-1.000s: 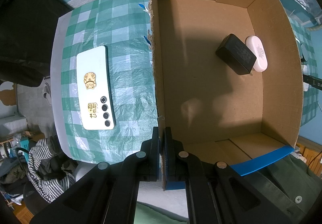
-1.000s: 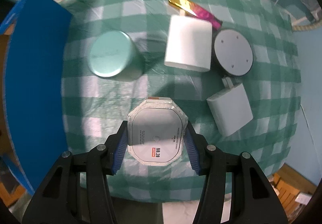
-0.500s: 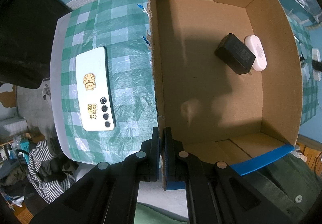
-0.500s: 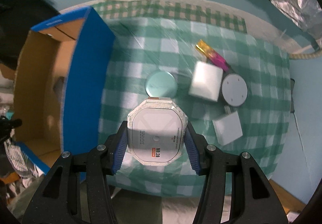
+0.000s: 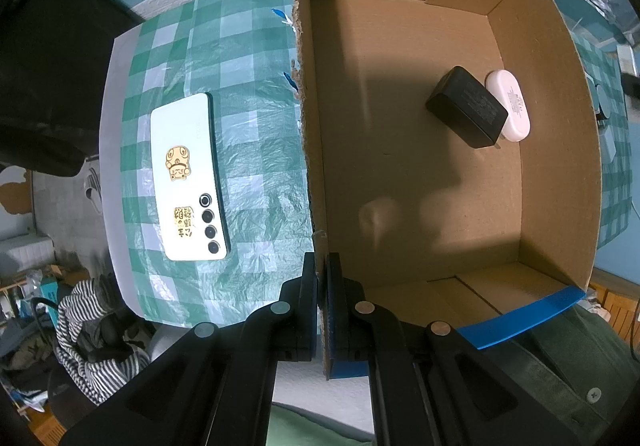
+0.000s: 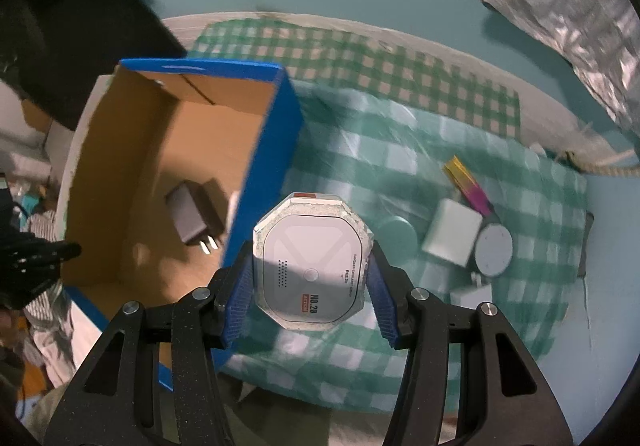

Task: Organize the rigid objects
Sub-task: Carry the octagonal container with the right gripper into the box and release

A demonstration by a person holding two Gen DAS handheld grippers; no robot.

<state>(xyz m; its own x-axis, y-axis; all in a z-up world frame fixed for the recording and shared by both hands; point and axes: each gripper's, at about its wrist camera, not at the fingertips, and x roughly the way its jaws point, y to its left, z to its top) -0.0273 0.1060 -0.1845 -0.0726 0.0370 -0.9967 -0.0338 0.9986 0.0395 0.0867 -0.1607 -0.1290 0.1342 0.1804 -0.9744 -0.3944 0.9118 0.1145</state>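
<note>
Gripping the torn wall of the cardboard box (image 5: pixel 312 149), left tool (image 5: pixel 322 278) is fully closed on it. Right tool (image 6: pixel 310 278) is partly open, blue pads clamped on a white octagonal device (image 6: pixel 312 266), held in the air above the box's blue side and the checkered desk (image 6: pixel 400 165). Black charger (image 5: pixel 466 111) and white case (image 5: pixel 508 105) lie touching inside the box; phone (image 5: pixel 188 181) lies face down on the desk outside it

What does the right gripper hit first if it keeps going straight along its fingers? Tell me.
Probably the green checked tablecloth, just beside the blue box wall. The right gripper holds the white octagonal device, so that would land first; depth is unclear.
</note>
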